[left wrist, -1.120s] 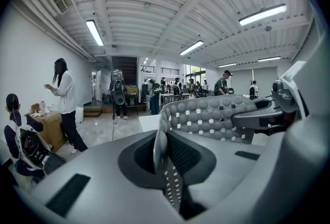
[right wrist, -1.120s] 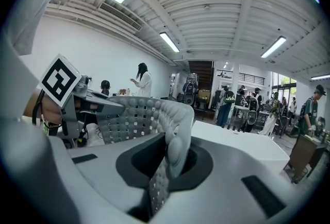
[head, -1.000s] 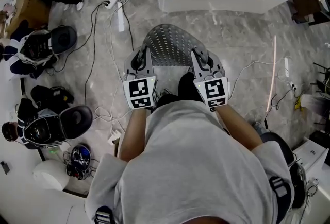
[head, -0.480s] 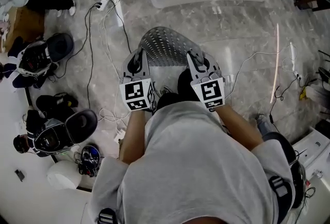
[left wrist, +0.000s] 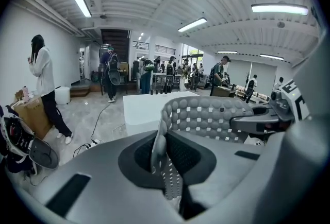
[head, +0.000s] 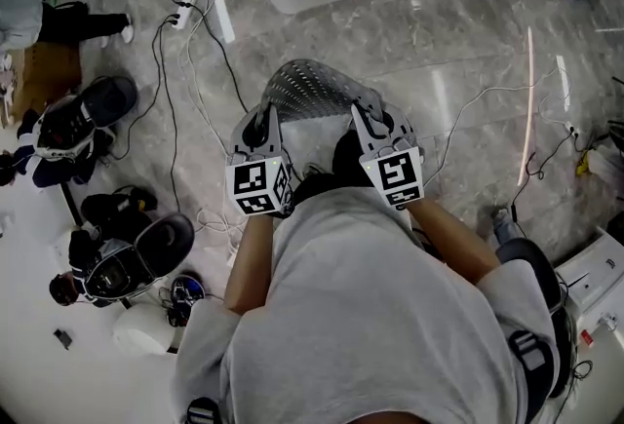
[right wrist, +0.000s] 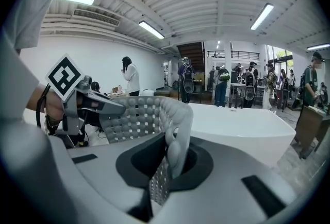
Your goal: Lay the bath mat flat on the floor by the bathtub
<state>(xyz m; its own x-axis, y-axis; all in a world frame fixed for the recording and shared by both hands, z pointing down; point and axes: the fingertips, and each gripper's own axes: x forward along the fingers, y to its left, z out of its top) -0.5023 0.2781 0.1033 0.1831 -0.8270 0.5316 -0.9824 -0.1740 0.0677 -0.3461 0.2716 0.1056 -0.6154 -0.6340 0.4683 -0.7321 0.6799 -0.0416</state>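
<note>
Left gripper [head: 264, 112] and right gripper [head: 365, 112] fingers [head: 258, 127] clamp the bath mat [head: 312, 86], near edge hidden.

Black and white cables [head: 164, 91] are trailing away from a power strip [head: 181, 16]. Black bags [head: 73, 125] are lying in a cluster at the left, near a cardboard box [head: 39, 81]. A person in a white top [left wrist: 44, 84] is standing beside that box, and strip lights [left wrist: 82, 1] are glowing overhead.
</note>
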